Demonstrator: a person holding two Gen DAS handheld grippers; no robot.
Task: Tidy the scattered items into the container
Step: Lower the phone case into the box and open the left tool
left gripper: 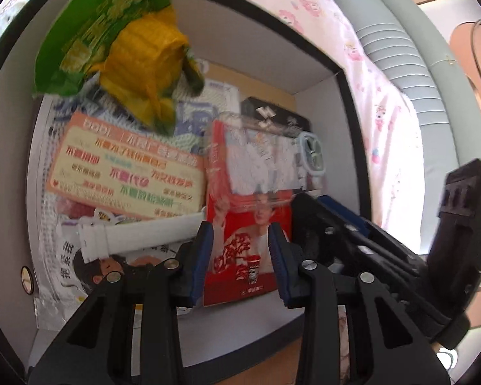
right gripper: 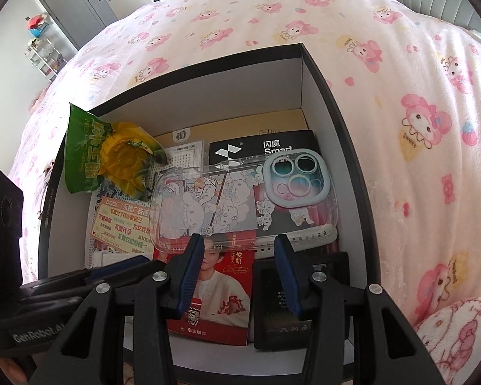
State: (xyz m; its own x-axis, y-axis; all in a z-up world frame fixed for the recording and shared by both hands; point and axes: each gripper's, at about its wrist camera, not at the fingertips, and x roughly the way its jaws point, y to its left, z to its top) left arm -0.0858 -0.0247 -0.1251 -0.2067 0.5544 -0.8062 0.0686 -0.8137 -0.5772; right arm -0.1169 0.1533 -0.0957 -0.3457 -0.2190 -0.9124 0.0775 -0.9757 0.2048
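Inside box (right gripper: pixel 308 73) on bed (right gripper: pixel 384 112): clear phone case (right gripper: pixel 240 202) flat atop red card (right gripper: pixel 221 301), long axis crosswise, camera end rightward. Left tool (left gripper: pixel 240 247) and right tool (right gripper: pixel 239 272) both spread, empty, over box.

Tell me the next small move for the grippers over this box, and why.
Probably lift both out: the left gripper and right gripper are open and empty, and the phone case and green corn packet already lie inside the box.
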